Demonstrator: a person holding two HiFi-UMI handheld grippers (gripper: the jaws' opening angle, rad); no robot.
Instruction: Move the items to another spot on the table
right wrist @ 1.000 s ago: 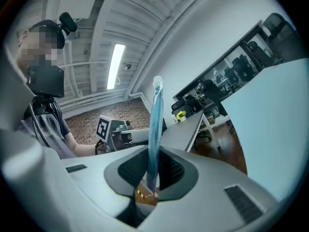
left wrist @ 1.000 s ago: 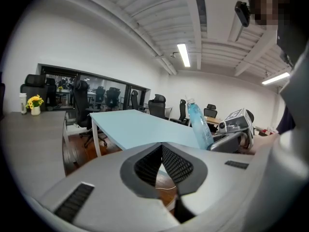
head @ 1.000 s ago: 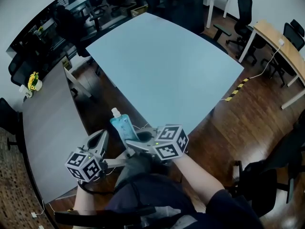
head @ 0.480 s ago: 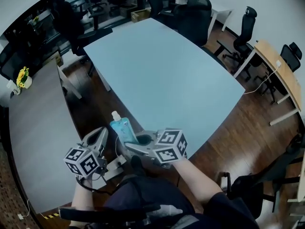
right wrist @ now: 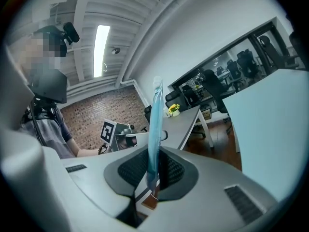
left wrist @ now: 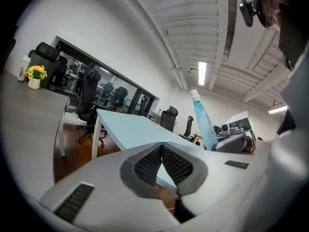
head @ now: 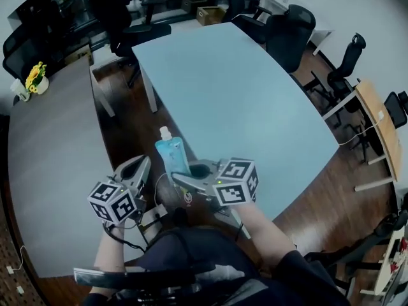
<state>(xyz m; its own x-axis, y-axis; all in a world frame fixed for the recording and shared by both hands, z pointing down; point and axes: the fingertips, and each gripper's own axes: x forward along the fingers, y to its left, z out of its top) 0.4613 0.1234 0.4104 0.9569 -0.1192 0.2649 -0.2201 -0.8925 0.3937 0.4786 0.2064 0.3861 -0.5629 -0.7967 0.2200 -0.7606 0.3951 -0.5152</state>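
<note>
**Blue pouch (head: 172, 157) held in right tool (head: 186, 178), beside light-blue worktop (head: 242, 94)**

Nearest: the person's two forearms in dark sleeves, one tool in each hand, each with its marker cube.

Left tool (head: 139, 169): jaws closed pad against pad, nothing between them. It is held level with the right tool, just to its left, and the two are apart.

Right tool: jaws clamped on the lower end of the blue pouch. The pouch is flat and translucent. It stands upright from the pads with its white cap on top.

Pouch position: in the air, over the dark wood floor (head: 127, 139) in the gap between two tables. It is just beside the near left edge of the light-blue worktop and does not rest on it.

Left of the gap: a grey table (head: 51, 171), with a white pot of yellow flowers (head: 32, 78) at its far corner.

Farther: black office chairs (head: 290, 30) beyond the worktop, and a wooden desk (head: 376, 116) at the right
</note>
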